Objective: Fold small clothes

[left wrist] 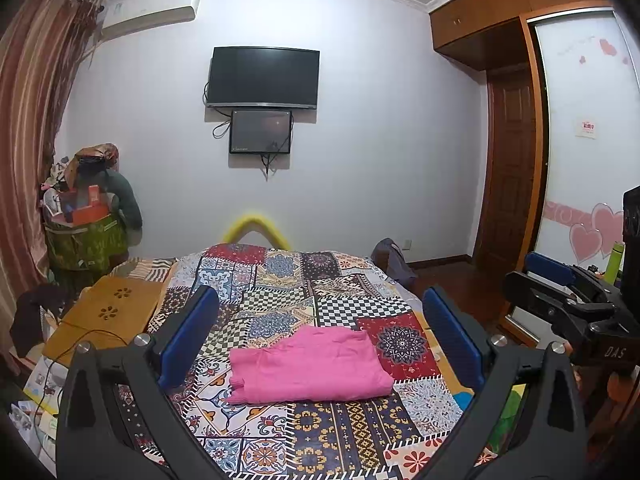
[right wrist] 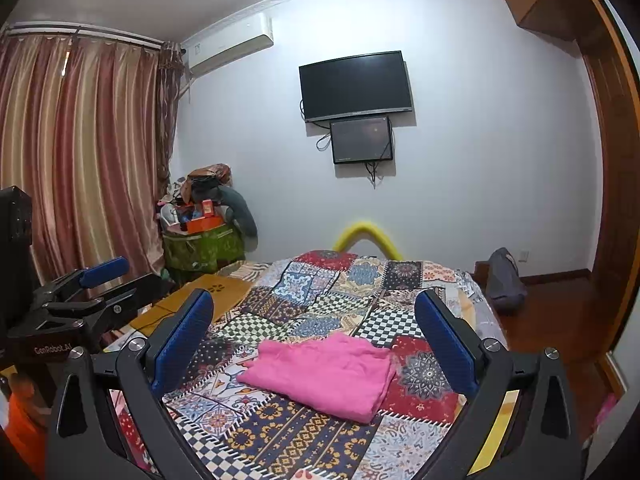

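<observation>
Pink garment (left wrist: 310,364) lies folded on the bed (left wrist: 340,432), lower centre, long axis left-right, between both wide-open, empty hand-held grippers: left (left wrist: 320,340) and right (right wrist: 316,344), about equally near.

A: Back wall? Pale white wall (left wrist: 380,140), plaster cornice along the ceiling. Black television (left wrist: 263,77) mounted centre, smaller dark screen (left wrist: 260,131) just under it, cables hanging loose.

B: Noted. Air conditioner (left wrist: 152,18) high at the left corner. Striped pink-and-cream curtains (right wrist: 80,152) drawn beside it.

A: Below them, a green bag (right wrist: 202,249) heaped with boxes and clothing. Right side: wooden wardrobe (left wrist: 516,152) with overhead cupboards, a sliding panel with pink hearts (left wrist: 586,236).

B: Dark wood floor (right wrist: 560,320). Bed under a patchwork bedspread (left wrist: 280,280); low wooden tray-table (left wrist: 108,316) at its left edge. Even indoor lighting.
</observation>
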The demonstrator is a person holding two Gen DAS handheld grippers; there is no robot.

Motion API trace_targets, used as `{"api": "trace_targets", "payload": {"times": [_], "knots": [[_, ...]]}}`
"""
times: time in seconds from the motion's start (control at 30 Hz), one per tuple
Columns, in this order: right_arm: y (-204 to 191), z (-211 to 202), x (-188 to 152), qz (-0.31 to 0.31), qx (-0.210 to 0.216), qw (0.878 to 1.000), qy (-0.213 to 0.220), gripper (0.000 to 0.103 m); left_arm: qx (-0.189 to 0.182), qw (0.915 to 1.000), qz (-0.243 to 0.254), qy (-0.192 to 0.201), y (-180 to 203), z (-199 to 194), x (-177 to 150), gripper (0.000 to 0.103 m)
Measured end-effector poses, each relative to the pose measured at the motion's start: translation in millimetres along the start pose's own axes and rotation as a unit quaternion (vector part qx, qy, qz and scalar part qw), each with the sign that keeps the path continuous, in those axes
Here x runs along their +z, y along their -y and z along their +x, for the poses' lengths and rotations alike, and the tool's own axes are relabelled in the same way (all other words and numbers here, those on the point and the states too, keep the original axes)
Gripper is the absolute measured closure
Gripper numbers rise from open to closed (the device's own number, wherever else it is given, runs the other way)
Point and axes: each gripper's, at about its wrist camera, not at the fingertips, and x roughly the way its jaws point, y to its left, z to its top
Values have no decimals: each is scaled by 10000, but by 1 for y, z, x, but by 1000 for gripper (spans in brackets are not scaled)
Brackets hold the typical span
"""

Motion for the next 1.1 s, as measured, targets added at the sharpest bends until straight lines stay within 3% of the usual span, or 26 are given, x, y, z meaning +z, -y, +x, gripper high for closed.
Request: {"api": "trace_targets", "payload": {"times": [1.1], "knots": [[1,5,-1,18,-178,9998,-100,1,-234,9993,-232,-173,-11,11,-2,0]]}}
